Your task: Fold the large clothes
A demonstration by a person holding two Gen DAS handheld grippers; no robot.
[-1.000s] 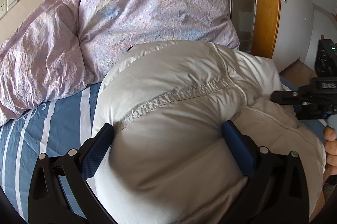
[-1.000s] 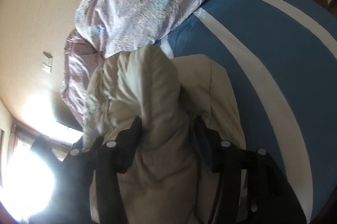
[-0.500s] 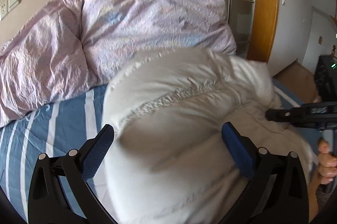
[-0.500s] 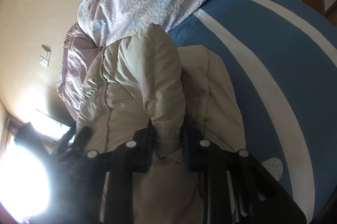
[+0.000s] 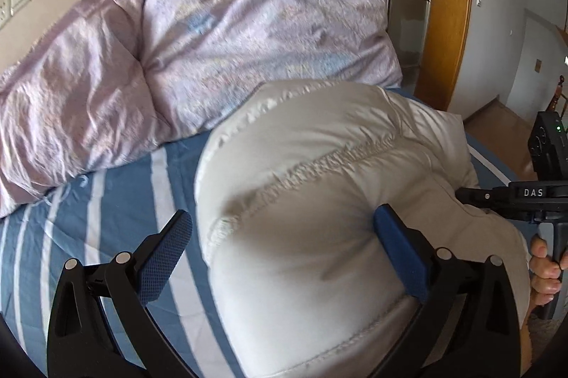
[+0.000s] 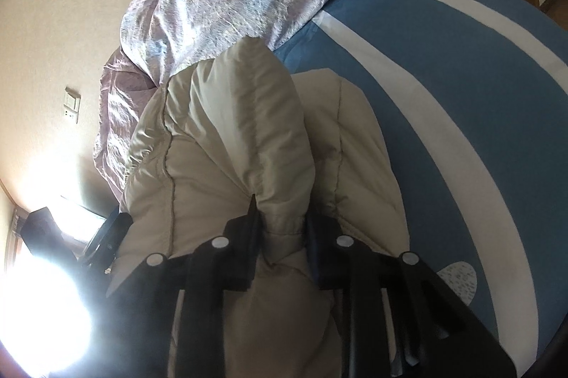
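Right tongs (image 6: 282, 229) clamp a puffer jacket (image 6: 227, 136) fold, having just closed; left tongs (image 5: 284, 236) gape wide around its bulk on the bed (image 5: 117, 200), lilac duvet (image 5: 220, 33) at 12 o'clock

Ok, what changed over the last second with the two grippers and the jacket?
The right hand-held gripper has just been closing: its jaws stood wide around a puffy fold of the beige jacket and now pinch it. The left hand-held gripper is open as before, but the jacket's edge has slipped clear of one pad. The quilt and striped sheet stayed put.
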